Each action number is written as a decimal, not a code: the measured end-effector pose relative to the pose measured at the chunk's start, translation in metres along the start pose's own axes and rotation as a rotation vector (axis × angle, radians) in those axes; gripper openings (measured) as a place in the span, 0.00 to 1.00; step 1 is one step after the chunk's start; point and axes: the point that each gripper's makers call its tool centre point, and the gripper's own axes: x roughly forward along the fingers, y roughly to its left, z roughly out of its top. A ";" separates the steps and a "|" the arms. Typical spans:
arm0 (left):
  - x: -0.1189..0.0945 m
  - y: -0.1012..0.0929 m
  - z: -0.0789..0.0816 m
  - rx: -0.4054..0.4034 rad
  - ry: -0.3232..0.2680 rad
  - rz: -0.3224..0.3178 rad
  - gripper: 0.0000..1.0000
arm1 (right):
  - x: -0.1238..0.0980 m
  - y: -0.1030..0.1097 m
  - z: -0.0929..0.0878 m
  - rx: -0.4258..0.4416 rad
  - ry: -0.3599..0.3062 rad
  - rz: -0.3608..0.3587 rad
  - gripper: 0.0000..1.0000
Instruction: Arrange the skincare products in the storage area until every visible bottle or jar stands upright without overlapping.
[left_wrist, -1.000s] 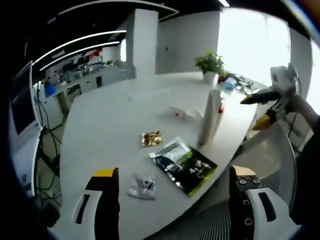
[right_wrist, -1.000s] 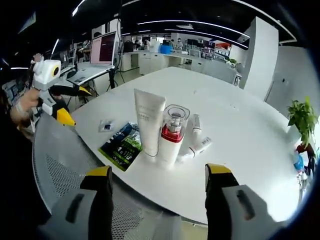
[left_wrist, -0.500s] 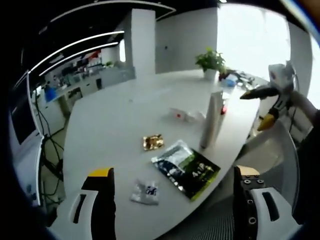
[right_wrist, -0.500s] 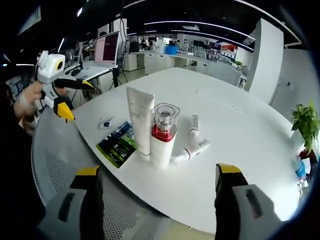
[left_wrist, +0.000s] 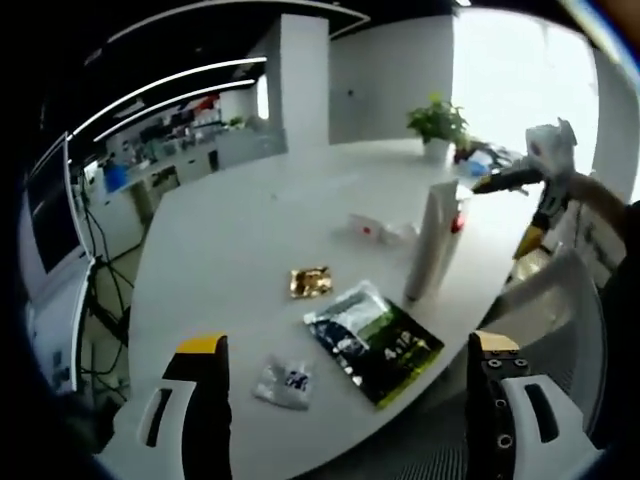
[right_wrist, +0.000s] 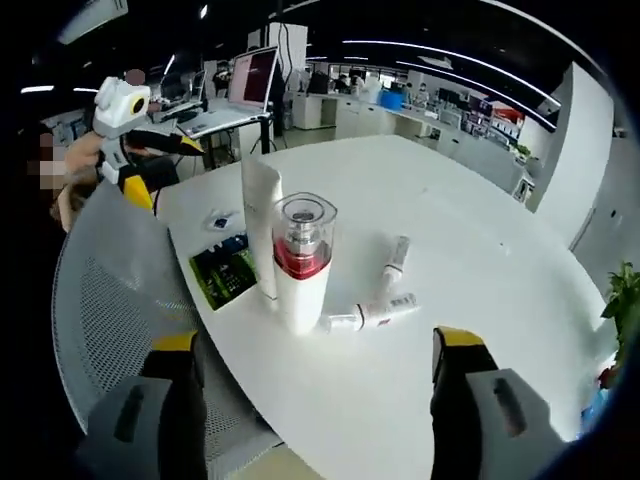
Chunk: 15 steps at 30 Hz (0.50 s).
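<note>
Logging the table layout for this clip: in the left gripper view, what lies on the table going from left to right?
Small clear sachet → gold foil sachet → dark green packet → tall white tube, standing upright. The small white items behind the tube are left out, as their place in the order is unclear.

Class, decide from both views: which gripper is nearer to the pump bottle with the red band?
Right. The right gripper faces the pump bottle at the table edge, just beyond its open jaws. The left gripper is farther along the edge, with the green packet and tall tube lying between.
</note>
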 end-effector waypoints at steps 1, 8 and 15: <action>0.001 -0.001 -0.001 0.001 0.011 0.000 0.97 | 0.002 -0.002 0.000 -0.032 0.004 0.014 0.95; 0.000 0.004 0.001 -0.013 0.013 0.027 0.97 | 0.017 -0.015 -0.007 -0.307 0.081 0.124 0.99; -0.002 0.013 0.000 -0.020 0.028 0.045 0.97 | 0.033 -0.035 -0.015 -0.494 0.159 0.191 0.99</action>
